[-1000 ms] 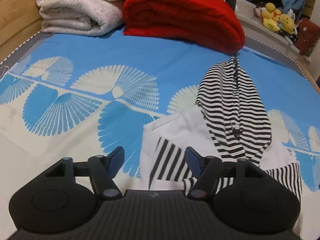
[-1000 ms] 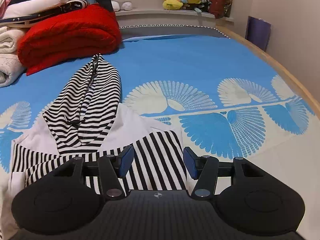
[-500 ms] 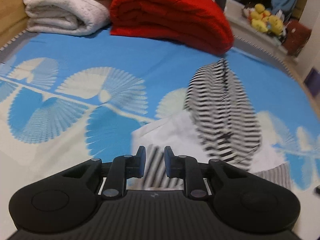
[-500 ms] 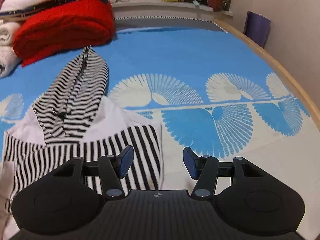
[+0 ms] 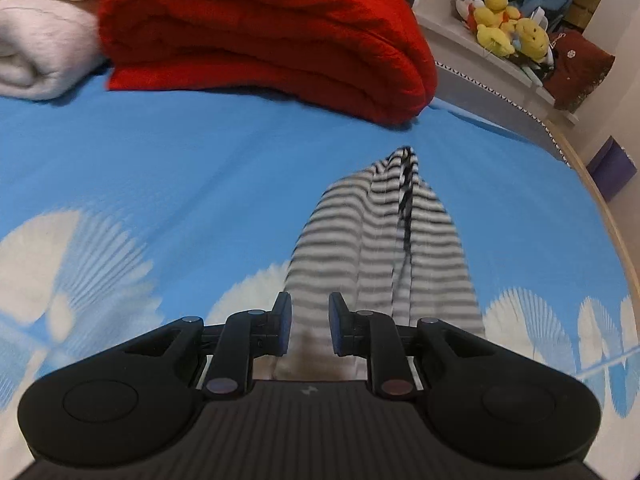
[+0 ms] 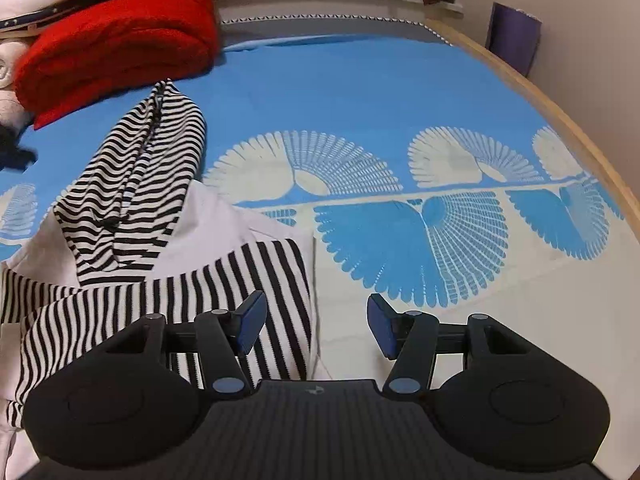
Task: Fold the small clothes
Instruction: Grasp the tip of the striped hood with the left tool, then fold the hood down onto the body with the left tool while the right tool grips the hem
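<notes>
A small white hoodie with a black-striped hood [image 6: 132,184] and a striped sleeve [image 6: 248,280] lies flat on the blue patterned bed sheet [image 6: 360,92]. In the left wrist view the hood [image 5: 380,248] stretches away toward the red blanket, blurred by motion. My left gripper [image 5: 310,328] has its jaws drawn narrow, and white cloth of the hoodie fills the gap between them. My right gripper [image 6: 316,328] stands open low over the sleeve's right edge. Its left finger is above the stripes and its right finger above bare sheet.
A folded red blanket [image 5: 260,32] and pale folded towels [image 5: 36,40] are stacked at the head of the bed. Yellow plush toys [image 5: 508,36] sit on a ledge behind. The bed's wooden rim [image 6: 560,116] curves along the right, with a purple object [image 6: 514,36] beyond it.
The left jaws went from wide open to narrow on the hoodie's white cloth, then the left gripper swept toward the hood and red blanket. The right gripper drifted slightly right and stayed open.
</notes>
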The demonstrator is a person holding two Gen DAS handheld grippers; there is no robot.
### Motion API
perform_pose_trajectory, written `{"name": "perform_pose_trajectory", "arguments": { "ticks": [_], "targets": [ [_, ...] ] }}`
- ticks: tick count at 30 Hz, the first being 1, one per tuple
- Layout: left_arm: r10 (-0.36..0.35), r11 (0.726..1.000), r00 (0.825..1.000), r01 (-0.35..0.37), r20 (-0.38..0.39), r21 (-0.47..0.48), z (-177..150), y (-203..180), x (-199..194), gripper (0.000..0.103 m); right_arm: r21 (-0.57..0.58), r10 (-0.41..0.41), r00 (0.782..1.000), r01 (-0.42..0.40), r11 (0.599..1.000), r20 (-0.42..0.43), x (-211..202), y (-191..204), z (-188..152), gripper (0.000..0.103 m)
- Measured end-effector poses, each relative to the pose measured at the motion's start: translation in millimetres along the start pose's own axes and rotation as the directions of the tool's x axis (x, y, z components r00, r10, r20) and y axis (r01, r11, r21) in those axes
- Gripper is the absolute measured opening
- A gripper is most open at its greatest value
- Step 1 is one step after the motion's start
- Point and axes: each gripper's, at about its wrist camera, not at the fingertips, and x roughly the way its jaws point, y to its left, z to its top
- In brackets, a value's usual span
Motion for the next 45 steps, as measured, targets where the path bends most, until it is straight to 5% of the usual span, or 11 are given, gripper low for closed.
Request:
{"name": "perform_pose_trajectory", "arguments": {
  "ticks": [8,12,20,21,24,25,31,36,42,43,45],
  "targets": [
    [-0.043,0.996,0.998,0.047,0.053,-0.079,67,-15,85,0.026,-0.044,-0.014,0.999,0.013,0.999,-0.035,18,6,-7,0.058],
    [-0.038,0.996,0.999,0.04,0.035,-0.081,79,-25,119,0.05,-0.051,-0.015,0.999,0.013,0.999,-0.035,21,4,-4,0.058],
    [-0.007,0.998,1.0,0.007,0.005,-0.06,81,-36,165,0.061,-0.056,-0.039,0.998,0.037,0.998,-0.04,29,-4,-4,0.058],
    [0.001,0.998,1.0,-0.001,0.003,-0.055,77,-37,168,0.059,-0.063,-0.043,0.998,0.041,0.997,-0.042,30,-4,-5,0.058],
    [0.0,1.0,1.0,0.0,-0.007,-0.014,69,-41,168,0.01,-0.063,-0.049,0.998,0.046,0.997,-0.05,33,-5,-6,0.058],
    [-0.007,1.0,1.0,0.007,-0.005,0.002,67,-43,166,0.002,-0.058,-0.047,0.998,0.044,0.997,-0.05,33,-6,-5,0.058],
    [-0.111,0.984,0.991,0.098,0.081,0.147,51,-70,95,0.001,-0.03,-0.017,0.999,0.016,0.999,-0.033,26,-7,2,0.058],
    [-0.219,0.908,0.973,0.174,0.078,0.381,-6,-100,-7,0.001,0.042,0.031,0.999,-0.032,0.999,0.012,10,-9,17,0.058],
    [-0.351,0.657,0.933,0.303,-0.076,0.69,-153,-101,-165,0.004,0.113,0.062,0.992,-0.075,0.991,0.108,-20,-17,30,0.058],
    [-0.33,0.65,0.936,0.32,-0.123,0.689,-176,-92,-181,0.006,0.135,0.061,0.991,-0.076,0.988,0.116,-23,-20,30,0.058],
    [-0.282,0.684,0.938,0.345,-0.204,0.643,-213,-66,-202,0.006,0.194,0.061,0.991,-0.084,0.977,0.12,-27,-28,28,0.058]
  ]
}}
